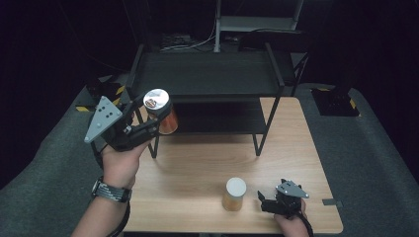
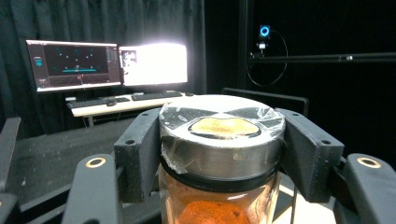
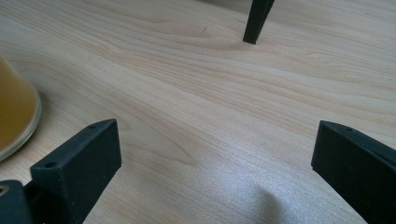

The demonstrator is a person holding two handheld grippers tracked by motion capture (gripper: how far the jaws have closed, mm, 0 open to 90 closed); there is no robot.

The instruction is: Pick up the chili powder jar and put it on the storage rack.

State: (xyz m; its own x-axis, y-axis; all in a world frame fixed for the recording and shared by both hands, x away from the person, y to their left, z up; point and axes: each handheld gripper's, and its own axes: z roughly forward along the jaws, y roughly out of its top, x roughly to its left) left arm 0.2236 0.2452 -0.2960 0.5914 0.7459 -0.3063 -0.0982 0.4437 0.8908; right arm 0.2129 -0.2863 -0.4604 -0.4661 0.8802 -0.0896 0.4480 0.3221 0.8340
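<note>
Taking the rack [image 1: 205,79] as our landmark and starting nearest us, our right gripper [image 1: 276,201] rests low on the table [image 1: 207,163] well in front of the rack's right leg [image 3: 256,21], its jaws spread wide with bare wood between them and nothing held. Just to its left, also well short of the rack, a second jar [image 1: 233,194] with a pale lid stands upright on the table; in the right gripper view its amber wall [image 3: 16,112] sits at the left edge, beside the jaws and clear of them. Farther out, our left gripper [image 1: 150,118] is raised off the table at the rack's front left corner, clamped on a jar [image 2: 219,158] of orange powder: the pads [image 2: 140,154] press on either side of its metal lid [image 2: 222,126], which is wrapped in clear film. The jar's long axis runs along the jaws, lid pointing away from the hand and tilted up toward the rack, so it is leaning and not upright. We judge that the coming move turns on this: the rack's shelves lie just ahead and to the right of the held jar, the left hand is far the nearer one, and the jar would need bringing upright before it can stand on a shelf.
</note>
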